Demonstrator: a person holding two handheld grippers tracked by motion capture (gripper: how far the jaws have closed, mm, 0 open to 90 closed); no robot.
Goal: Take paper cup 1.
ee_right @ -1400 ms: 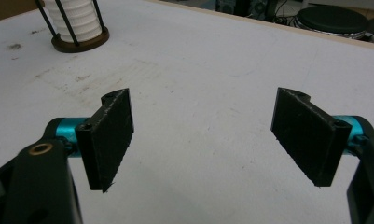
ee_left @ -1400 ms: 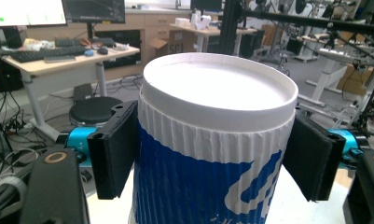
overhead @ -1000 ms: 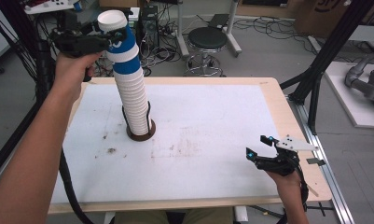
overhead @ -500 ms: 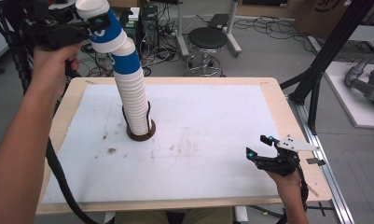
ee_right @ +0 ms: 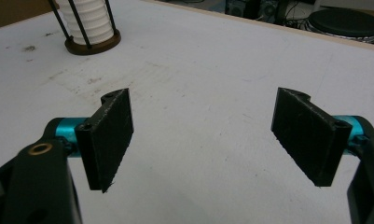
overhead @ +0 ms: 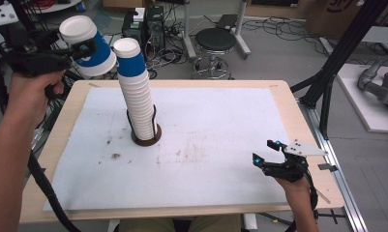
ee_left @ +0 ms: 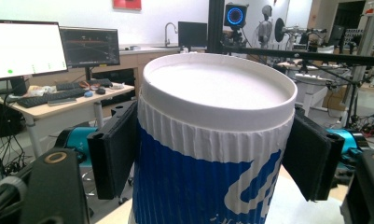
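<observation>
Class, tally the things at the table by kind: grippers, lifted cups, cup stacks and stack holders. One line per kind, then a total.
Grippers: 2, left gripper and right gripper
Lifted cup: 1
Cup stack: 1
Stack holder: 1
Total: 5

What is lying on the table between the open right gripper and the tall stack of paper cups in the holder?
Nothing: in the high view, only bare, stained white table mat separates the right gripper from the tall white-and-blue paper cup stack.
</observation>
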